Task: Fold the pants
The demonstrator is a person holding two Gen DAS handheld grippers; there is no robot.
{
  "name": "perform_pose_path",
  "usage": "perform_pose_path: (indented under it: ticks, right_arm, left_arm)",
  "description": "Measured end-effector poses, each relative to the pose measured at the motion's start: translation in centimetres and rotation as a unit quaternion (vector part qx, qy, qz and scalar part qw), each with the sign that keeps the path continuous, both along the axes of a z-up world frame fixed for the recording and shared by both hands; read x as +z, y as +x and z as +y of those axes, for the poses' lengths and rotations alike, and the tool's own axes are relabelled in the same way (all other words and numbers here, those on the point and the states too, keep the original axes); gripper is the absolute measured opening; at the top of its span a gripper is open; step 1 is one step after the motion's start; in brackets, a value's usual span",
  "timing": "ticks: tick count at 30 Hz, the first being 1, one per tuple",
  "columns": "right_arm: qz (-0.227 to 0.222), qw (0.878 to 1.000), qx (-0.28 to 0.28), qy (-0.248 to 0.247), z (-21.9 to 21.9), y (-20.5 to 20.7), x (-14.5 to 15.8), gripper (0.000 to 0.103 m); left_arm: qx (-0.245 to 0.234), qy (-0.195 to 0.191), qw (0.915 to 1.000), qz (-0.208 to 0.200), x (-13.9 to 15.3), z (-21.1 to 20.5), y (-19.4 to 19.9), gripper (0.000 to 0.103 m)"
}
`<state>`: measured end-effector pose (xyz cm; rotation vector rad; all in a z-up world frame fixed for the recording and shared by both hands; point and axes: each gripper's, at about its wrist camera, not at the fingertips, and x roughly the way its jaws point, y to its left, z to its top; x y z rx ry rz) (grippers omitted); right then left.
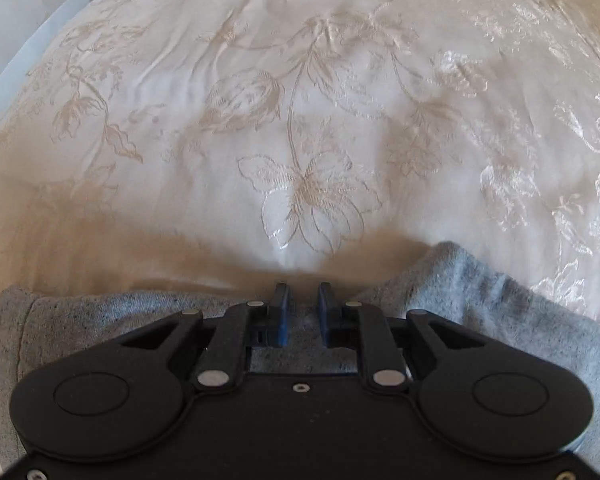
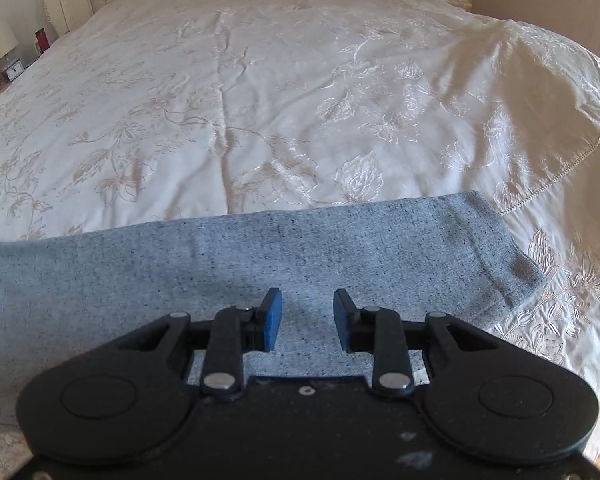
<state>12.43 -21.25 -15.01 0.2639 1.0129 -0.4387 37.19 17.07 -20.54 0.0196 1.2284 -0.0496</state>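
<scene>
Soft daylight fills both views. The bed gleams with glare on its embroidery toward the right, strongest in the left wrist view. A warm shadow lies just beyond the pants. Fisheye bending curves the edges, with dark corners. The far bed is slightly soft.

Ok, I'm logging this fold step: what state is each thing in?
Grey speckled knit pants: lying flat on bedspread, hem end to the right.
Left gripper: narrow gap, fabric between fingers.
Right gripper: open, above pants.
Cream embroidered bedspread: spread out, lightly wrinkled.
</scene>
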Motion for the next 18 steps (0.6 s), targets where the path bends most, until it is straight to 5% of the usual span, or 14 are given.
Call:
perform_pose_path:
  ticks: [7,9,14,18]
  right_arm:
    - [0.063,0.997,0.021,0.029,1.3,-0.1,-3.7,0.030]
    - [0.113,0.993,0.025,0.035,0.9,-0.6,-5.7,0.030]
    - [0.119,0.989,0.080,0.044,0.3,-2.6,-4.7,0.031]
    - [0.076,0.993,0.084,0.028,-2.8,-4.5,-2.3,0.031]
  left_arm:
    - [-0.032,-0.032,0.9976,-0.053,4.4,0.0,-8.0,0.025]
    - [-0.051,-0.033,0.9974,-0.039,3.7,-0.6,-10.9,0.025]
    - [-0.095,-0.006,0.9933,0.065,-1.0,-2.9,-15.9,0.025]
    - [-0.059,0.006,0.9969,0.052,0.7,-5.3,-18.0,0.021]
